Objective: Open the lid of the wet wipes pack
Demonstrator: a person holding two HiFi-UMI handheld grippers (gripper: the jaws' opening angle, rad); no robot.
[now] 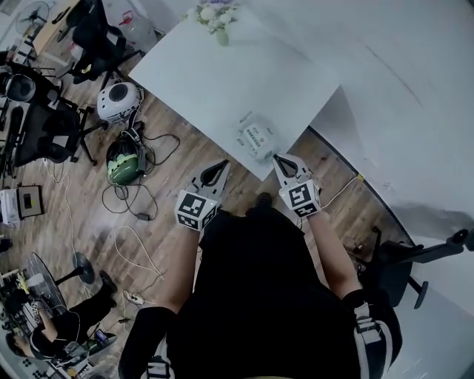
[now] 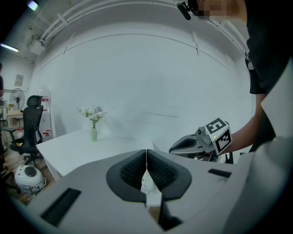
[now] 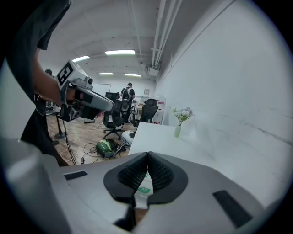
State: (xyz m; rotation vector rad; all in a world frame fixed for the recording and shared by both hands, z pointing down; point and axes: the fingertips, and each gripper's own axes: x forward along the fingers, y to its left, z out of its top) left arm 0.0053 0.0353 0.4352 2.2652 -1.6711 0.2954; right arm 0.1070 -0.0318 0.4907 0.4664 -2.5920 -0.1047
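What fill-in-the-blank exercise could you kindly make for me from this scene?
1. The wet wipes pack lies on a ____ table.
2. The left gripper and the right gripper both have their jaws ____.
3. The vase at the table's far end holds ____.

Missing words: white; shut; flowers.

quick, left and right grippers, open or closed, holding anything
left gripper: jaws closed, holding nothing
right gripper: jaws closed, holding nothing
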